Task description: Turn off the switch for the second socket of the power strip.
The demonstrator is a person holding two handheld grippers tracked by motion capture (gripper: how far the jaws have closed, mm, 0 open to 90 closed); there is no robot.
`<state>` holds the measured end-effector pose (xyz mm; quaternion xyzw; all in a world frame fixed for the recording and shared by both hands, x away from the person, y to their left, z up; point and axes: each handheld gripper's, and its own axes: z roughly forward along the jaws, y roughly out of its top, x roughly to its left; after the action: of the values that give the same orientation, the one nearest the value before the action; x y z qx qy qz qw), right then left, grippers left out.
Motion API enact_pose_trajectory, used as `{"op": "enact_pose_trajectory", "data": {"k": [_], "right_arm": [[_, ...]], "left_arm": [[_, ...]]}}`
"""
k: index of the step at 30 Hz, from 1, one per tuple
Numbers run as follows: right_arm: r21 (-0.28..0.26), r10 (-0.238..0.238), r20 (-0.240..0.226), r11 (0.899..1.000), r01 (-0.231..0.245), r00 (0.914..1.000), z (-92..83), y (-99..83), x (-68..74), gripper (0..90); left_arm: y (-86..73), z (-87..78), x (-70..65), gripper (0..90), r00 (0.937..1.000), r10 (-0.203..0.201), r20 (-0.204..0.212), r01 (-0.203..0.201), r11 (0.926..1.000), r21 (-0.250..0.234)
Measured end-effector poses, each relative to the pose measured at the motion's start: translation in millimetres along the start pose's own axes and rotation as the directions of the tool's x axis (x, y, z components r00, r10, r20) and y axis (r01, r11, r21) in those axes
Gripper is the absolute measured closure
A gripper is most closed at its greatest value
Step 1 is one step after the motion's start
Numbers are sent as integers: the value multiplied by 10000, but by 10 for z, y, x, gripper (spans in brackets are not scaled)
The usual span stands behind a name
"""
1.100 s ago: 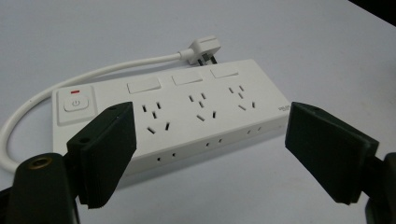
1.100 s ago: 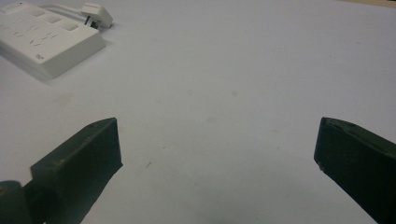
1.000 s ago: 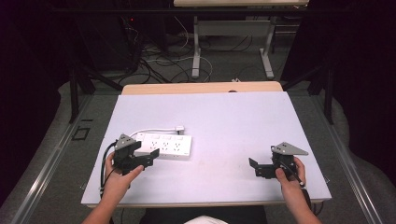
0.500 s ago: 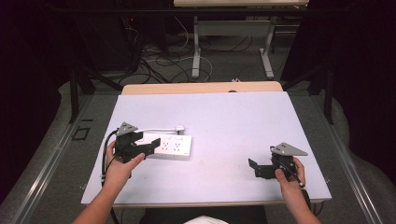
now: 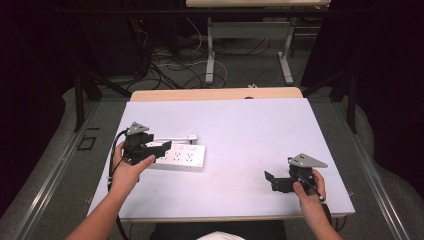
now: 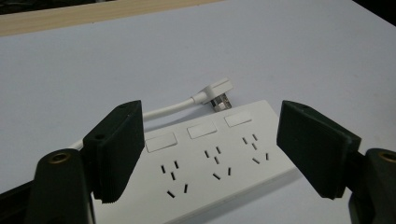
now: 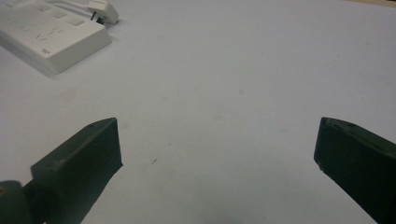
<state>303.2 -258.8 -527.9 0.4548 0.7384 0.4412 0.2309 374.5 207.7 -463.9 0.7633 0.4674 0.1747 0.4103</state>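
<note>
From the high view I have my left tongs point(image 5: 161, 148) over the left end of the white power strip point(image 5: 182, 156), which lies flat on the pale table point(image 5: 240, 125), toward its left side and a little nearer my edge than the far one. The jaws stand apart and have just been closing a little, with nothing pressed between them. The strip's white cord point(image 5: 172, 138) runs along its far side and ends in a plug point(image 5: 192, 137) just beyond the strip's far edge. My right tongs point(image 5: 270, 181) sit well to the right of the strip, low over the table near its front edge, jaws spread and pointing left toward the strip, holding nothing. In the left gripper view, I look down between the two black jaws at the strip point(image 6: 210, 158): its three rows of sockets and three blank rectangular buttons lie in the gap, and neither pad touches it. The plug point(image 6: 217, 93) rests on the table just past the strip's far edge, its prongs turned toward the strip, the cord point(image 6: 166, 109) curving back leftward behind the left jaw. In the right gripper view, the jaws are wide apart over bare table, and the strip point(image 7: 51, 35) lies far off at the upper left with the plug point(image 7: 103, 11) beside it.
</note>
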Motion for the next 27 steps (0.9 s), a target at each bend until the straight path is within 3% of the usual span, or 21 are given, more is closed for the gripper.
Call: {"op": "enact_pose_trajectory", "data": {"k": [3, 9, 13, 14, 27], "right_arm": [[25, -40, 30, 10000, 40, 10000, 1, -1, -1, 2], [38, 1, -21, 10000, -1, 10000, 9, -9, 1, 4], [59, -4, -25, 10000, 4, 10000, 10, -11, 5, 5], [94, 29, -23, 10000, -29, 10000, 10, -12, 9, 5], [139, 34, -121, 9999, -33, 9999, 23, -24, 17, 9]], "left_arm": [[27, 16, 2, 232, 9999, 15, -171, -15, 10000, -20], [93, 35, 22, 243, 9997, 196, -130, -195, 9998, 88], [143, 46, 17, 243, 9998, 153, -127, -150, 9996, 238], [158, 49, 6, 244, 10000, -44, -74, 46, 9996, 292], [315, 124, 0, 249, 9999, -87, -83, 92, 9975, 700]]}}
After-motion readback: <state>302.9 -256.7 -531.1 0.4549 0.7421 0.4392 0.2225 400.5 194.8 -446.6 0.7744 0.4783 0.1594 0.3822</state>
